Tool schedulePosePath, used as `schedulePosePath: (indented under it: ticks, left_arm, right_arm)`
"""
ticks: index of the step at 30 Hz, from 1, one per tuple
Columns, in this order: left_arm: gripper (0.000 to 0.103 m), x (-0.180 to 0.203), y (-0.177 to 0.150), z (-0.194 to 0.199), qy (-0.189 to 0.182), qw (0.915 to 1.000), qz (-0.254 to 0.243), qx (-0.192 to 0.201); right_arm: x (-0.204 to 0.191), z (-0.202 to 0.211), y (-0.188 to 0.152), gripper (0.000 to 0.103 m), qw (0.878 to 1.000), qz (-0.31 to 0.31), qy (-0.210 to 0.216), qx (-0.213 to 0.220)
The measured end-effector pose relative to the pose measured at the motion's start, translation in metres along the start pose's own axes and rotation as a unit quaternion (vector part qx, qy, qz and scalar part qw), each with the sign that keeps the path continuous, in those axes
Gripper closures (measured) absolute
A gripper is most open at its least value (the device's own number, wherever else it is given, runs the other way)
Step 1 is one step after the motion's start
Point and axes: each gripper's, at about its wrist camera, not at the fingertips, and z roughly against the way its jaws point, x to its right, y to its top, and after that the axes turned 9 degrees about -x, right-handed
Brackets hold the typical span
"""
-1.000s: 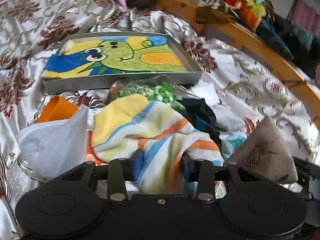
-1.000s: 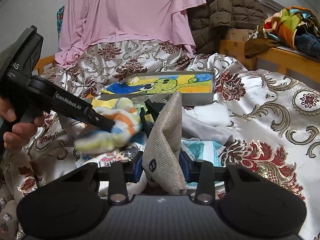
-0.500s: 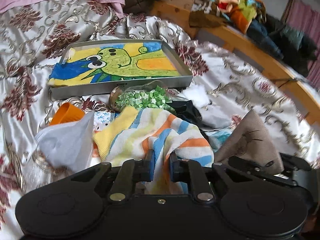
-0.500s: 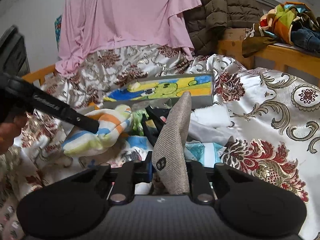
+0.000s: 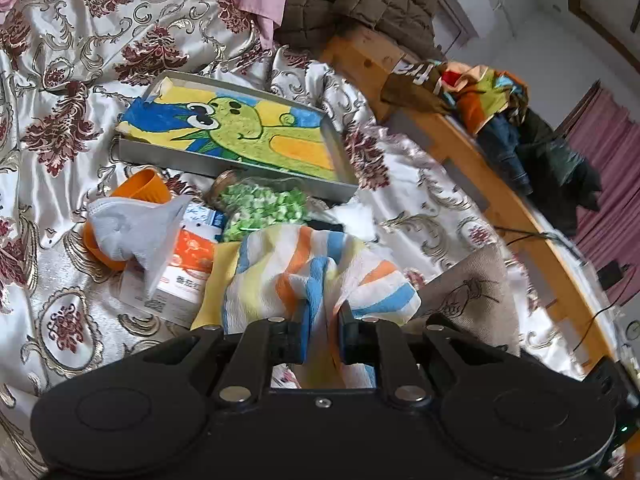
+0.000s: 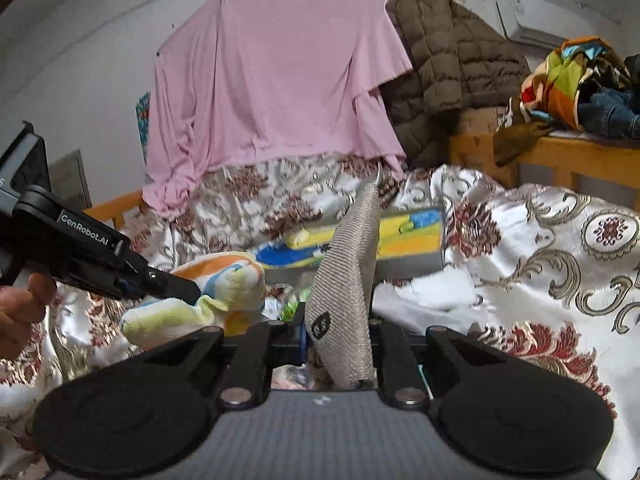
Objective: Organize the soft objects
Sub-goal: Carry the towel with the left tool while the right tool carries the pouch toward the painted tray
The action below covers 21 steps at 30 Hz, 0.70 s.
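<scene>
Left gripper [image 5: 323, 334]: I see its fingers pinching a fold of the striped towel [image 5: 316, 276]; the towel bunches up in front of them, above the bed [image 5: 60, 280].
Right gripper [image 6: 338, 340]: its fingers pinch the low end of the beige sock [image 6: 348, 280]; the sock stands nearly upright and tapers to a point at the top.
Towel and sock: in the left view the sock lies just to the right of the towel; I cannot tell if they touch.
Tray [image 5: 236, 140]: a grey tray with a green cartoon picture, behind the towel on the bed; in the right view the sock hides its middle.
Jar [image 5: 260, 204]: a clear jar of green pieces, lying between the tray and the towel.
Box [image 5: 176, 284]: white and orange, just left of the towel, partly under it.
Mask [image 5: 136, 232]: a white mask resting over an orange cup [image 5: 140, 188], left of the box.
Background: a pink cloth [image 6: 280, 80] and a brown jacket [image 6: 448, 80] hang behind the bed; a pile of clothes [image 6: 576, 88] lies on the wooden frame [image 5: 460, 148] at the right.
In the way: I see the left gripper and the hand holding it [image 6: 20, 312] at the left edge of the right view.
</scene>
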Motion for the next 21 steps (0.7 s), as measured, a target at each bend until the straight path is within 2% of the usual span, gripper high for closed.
schedulePosePath:
  ticks: [6,10,12,17,21]
  left_arm:
    - [0.089,0.014,0.014,0.013,-0.029,0.9994,-0.006,0.018]
    - [0.089,0.025,0.039,0.023,-0.047,0.9979,-0.008,0.043]
    - [0.089,0.03,0.056,0.025,-0.053,0.997,-0.012,0.055]
    - [0.089,0.043,0.11,0.016,-0.048,0.9944,-0.038,0.087]
    - [0.089,0.044,0.157,-0.008,-0.035,0.9913,-0.053,0.115]
  right_arm:
    - [0.005,0.012,0.01,0.086,0.999,-0.016,0.008,0.027]
    - [0.016,0.016,0.033,0.086,0.998,-0.038,0.016,0.041]
    - [0.023,0.012,0.051,0.086,0.998,-0.029,0.019,0.046]
    - [0.043,-0.027,0.115,0.086,0.998,-0.013,0.036,0.044]
    - [0.06,-0.085,0.16,0.086,0.999,-0.012,0.044,0.03]
